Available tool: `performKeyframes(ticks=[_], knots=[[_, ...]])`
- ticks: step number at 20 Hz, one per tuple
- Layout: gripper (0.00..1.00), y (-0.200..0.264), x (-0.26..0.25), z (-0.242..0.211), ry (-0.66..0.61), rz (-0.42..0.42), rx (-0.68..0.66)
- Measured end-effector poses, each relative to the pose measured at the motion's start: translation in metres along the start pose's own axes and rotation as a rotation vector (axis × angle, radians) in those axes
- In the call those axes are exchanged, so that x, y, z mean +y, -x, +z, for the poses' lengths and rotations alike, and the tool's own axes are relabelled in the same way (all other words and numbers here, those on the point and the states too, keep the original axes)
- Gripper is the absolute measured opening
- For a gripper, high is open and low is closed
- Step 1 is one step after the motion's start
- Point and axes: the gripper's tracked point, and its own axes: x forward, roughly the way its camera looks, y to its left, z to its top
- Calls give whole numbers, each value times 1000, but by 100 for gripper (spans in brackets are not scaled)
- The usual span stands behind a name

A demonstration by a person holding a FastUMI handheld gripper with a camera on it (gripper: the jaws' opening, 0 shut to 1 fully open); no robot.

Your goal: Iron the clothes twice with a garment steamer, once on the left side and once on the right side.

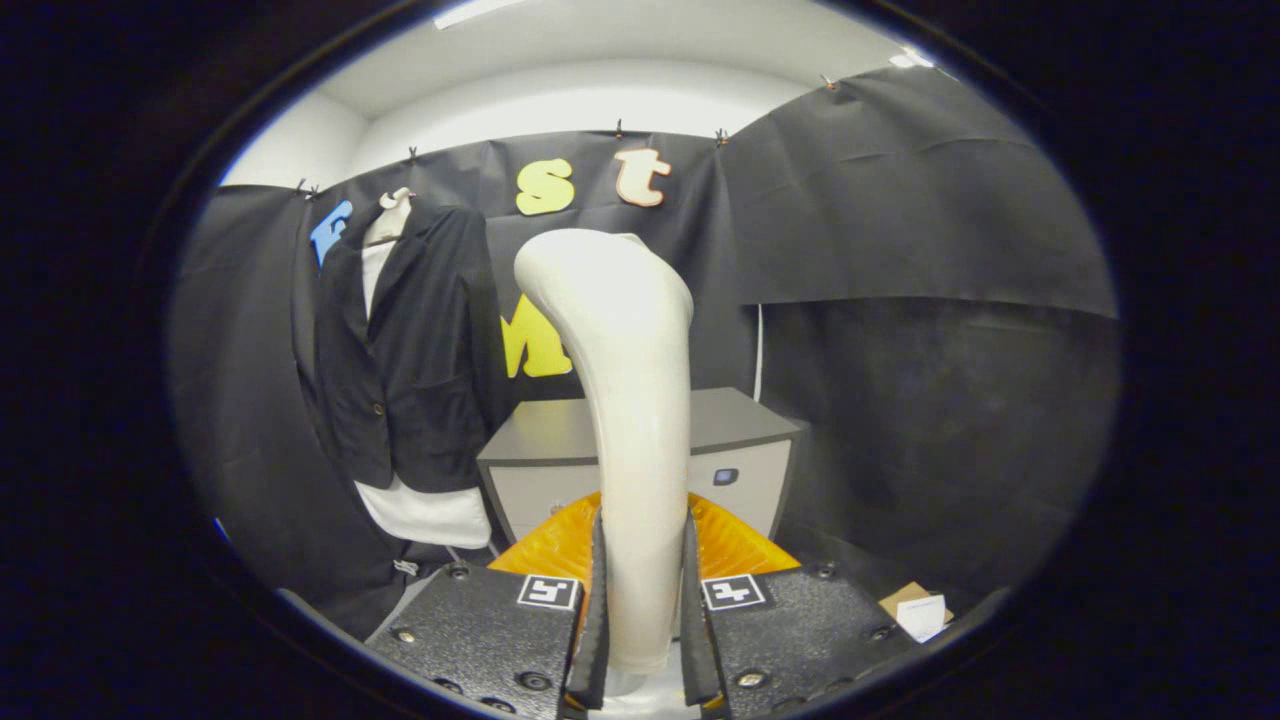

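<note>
Gripper view: black jacket over white shirt hung on mannequin form against booth wall, well beyond fingers, to their left. Grey cabinet stood beyond fingers, beside jacket's hem. Garment steamer, cream handle upright, head curving toward jacket, rose from between fingers. Gripper was closed on steamer handle, both fingers pressed against its sides. Orange ribbed part showed just behind fingers. Small cardboard piece with paper slip lay on floor, right of fingers.
</note>
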Motion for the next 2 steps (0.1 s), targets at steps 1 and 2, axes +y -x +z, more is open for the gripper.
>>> performKeyframes(ticks=[1, 2], knots=[[32, 2, -9, -3, -10, -3, 6], [32, 3, -15, -7, -16, -5, 14]])
